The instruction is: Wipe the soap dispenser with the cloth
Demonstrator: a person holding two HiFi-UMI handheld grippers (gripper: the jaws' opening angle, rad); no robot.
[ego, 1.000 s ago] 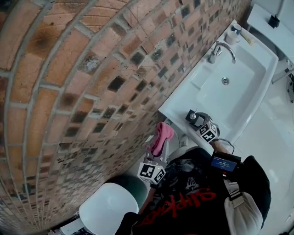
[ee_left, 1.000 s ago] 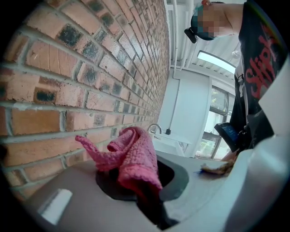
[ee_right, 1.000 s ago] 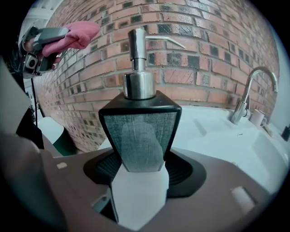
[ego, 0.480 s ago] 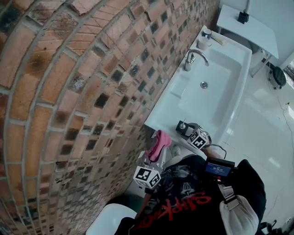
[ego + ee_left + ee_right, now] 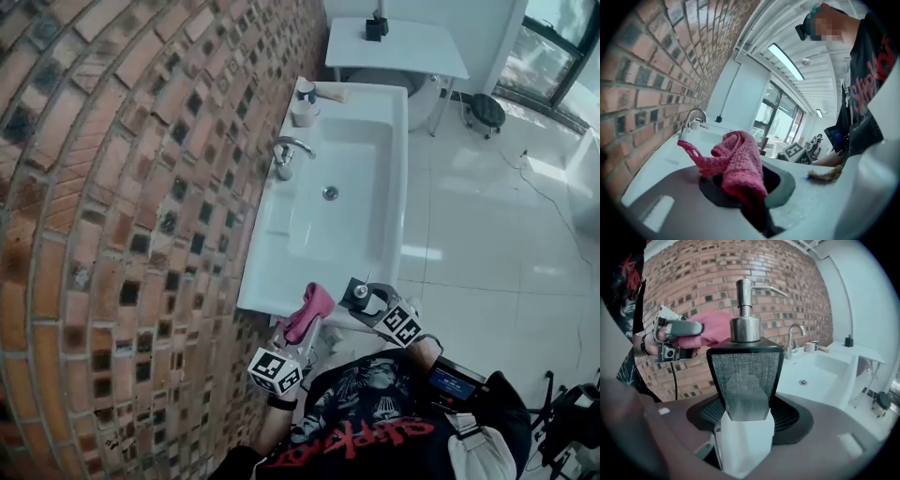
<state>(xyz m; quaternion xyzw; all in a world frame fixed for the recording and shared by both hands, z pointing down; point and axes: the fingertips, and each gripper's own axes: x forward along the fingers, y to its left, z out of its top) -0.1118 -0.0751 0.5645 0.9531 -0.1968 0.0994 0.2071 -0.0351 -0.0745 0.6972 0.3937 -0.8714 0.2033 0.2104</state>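
Note:
The soap dispenser (image 5: pixel 746 380), black and white with a chrome pump, stands upright between the jaws of my right gripper (image 5: pixel 745 432), which is shut on it; in the head view the dispenser (image 5: pixel 360 293) is held in the air just off the sink's near end by that right gripper (image 5: pixel 375 307). A pink knitted cloth (image 5: pixel 736 161) hangs bunched from my left gripper (image 5: pixel 745 197), shut on it. From the head camera the cloth (image 5: pixel 309 311) in the left gripper (image 5: pixel 298 336) sits left of the dispenser, a short gap between them. In the right gripper view the cloth (image 5: pixel 710 329) shows behind the pump.
A white sink (image 5: pixel 281 220) with a chrome tap (image 5: pixel 286 156) runs along the brick wall (image 5: pixel 122 187). A cup (image 5: pixel 302 112) and small items sit at its far end. A white table (image 5: pixel 403 42) and a stool (image 5: pixel 486 111) stand beyond. White tiled floor (image 5: pixel 487 234) lies to the right.
Both grippers have come nearer each other off the sink's near end; the right one rose with the dispenser. The head view has swung, so the sink now runs straight away.

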